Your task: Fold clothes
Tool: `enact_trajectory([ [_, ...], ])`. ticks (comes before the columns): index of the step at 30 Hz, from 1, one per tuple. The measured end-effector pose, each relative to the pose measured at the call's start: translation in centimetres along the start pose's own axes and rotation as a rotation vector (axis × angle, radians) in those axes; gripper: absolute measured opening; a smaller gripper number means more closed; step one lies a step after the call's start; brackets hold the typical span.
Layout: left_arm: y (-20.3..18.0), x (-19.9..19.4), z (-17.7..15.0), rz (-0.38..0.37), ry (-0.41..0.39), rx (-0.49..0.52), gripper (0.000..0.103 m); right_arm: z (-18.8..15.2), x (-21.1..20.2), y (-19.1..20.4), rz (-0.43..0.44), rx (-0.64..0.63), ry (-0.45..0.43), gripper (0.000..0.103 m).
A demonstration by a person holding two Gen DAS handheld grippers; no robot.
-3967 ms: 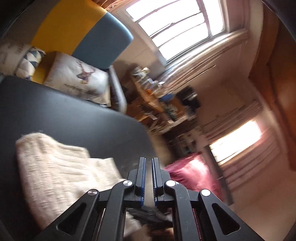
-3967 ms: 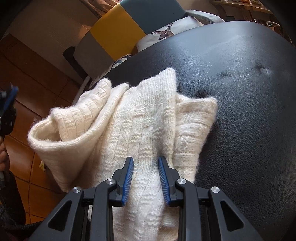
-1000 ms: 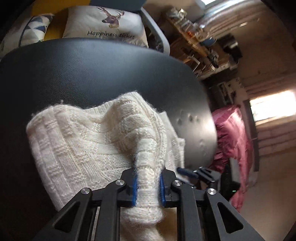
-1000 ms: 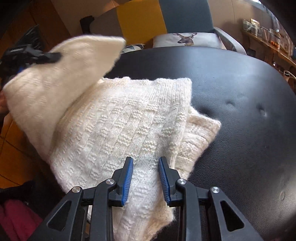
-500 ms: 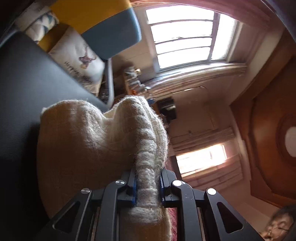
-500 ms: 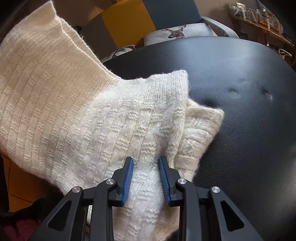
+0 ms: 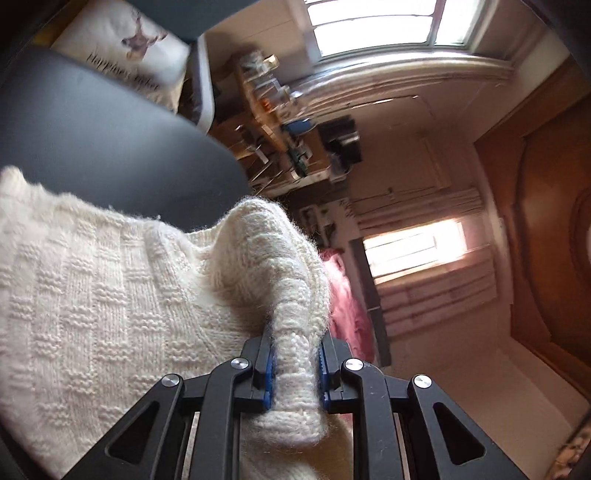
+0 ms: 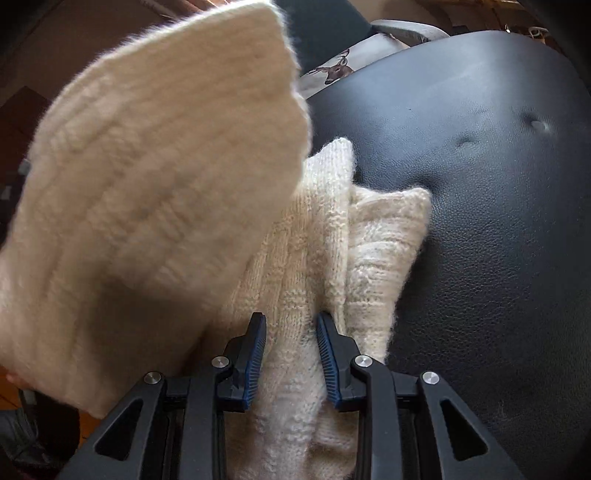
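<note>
— What do the jaws do now?

— My left gripper point(image 7: 295, 365) is clamped on a thick fold of the cream sweater point(image 7: 110, 314), as half a second ago. My right gripper point(image 8: 291, 354) stands partly open over the knit, gripping nothing.

— What changed?

— The lifted flap point(image 8: 147, 166) now swings over the part lying on the black cushion point(image 8: 480, 184). It is blurred and hides the left side.

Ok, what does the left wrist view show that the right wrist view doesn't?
Only the left wrist view shows the left gripper clamped on a thick fold of the cream sweater, plus the windows and cluttered shelves. Only the right wrist view shows the right gripper, jaws apart over the sweater. Both show the sweater, black leather seat and deer cushion.
</note>
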State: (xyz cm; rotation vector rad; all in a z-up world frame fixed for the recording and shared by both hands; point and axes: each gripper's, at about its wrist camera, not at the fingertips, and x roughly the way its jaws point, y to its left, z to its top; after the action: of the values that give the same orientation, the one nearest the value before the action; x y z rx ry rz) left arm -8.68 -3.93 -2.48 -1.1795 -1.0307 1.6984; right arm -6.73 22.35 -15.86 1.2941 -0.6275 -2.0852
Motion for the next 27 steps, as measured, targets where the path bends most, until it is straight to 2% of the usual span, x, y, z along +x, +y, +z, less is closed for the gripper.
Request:
enact_trajectory([
  [6,2.4,4.8,-1.6,0.097,0.063,-0.038,0.018,-0.4,-1.4,-2.2,0.098,0.109,-0.027,0.028],
  [9,3.5,6.3,-2.7,0.138,0.077,-0.066,0.02,-1.0,-2.6,-2.9,0.119,0.136,-0.037,0.028],
  [10,3.7,6.5,-2.9,0.134,0.083,-0.079,0.023,-1.3,-3.0,-3.0,0.117,0.136,-0.039,0.028],
  [12,3.8,6.7,-3.4,0.112,0.096,-0.111,0.039,-1.9,-3.8,-3.4,0.095,0.144,-0.039,0.028],
  [13,3.7,6.6,-3.5,0.092,0.098,-0.127,0.051,-2.2,-4.2,-3.7,0.08,0.151,-0.039,0.028],
  [14,3.4,6.2,-3.6,0.062,0.094,-0.141,0.059,-2.5,-4.7,-4.0,0.064,0.159,-0.041,0.029],
  [17,1.6,3.3,-3.2,0.008,0.044,-0.127,0.064,-3.7,-7.1,-5.2,0.039,0.197,-0.064,0.03],
  [19,0.6,0.4,-2.9,-0.005,0.001,-0.106,0.068,-4.5,-9.2,-6.4,0.076,0.258,-0.102,0.033],
  [21,0.1,-2.5,-2.9,0.038,-0.04,-0.057,0.07,-4.9,-10.5,-7.5,0.137,0.329,-0.151,0.038],
  [24,0.8,-7.0,-4.8,0.114,-0.066,0.011,0.072,-5.0,-11.0,-9.3,0.29,0.458,-0.219,0.044],
  [25,1.4,-8.6,-5.8,0.13,-0.068,0.023,0.072,-4.7,-11.3,-9.8,0.302,0.479,-0.226,0.049],
  [27,2.7,-10.8,-7.7,0.156,-0.066,0.041,0.073,-3.9,-12.2,-10.1,0.253,0.484,-0.226,0.053],
])
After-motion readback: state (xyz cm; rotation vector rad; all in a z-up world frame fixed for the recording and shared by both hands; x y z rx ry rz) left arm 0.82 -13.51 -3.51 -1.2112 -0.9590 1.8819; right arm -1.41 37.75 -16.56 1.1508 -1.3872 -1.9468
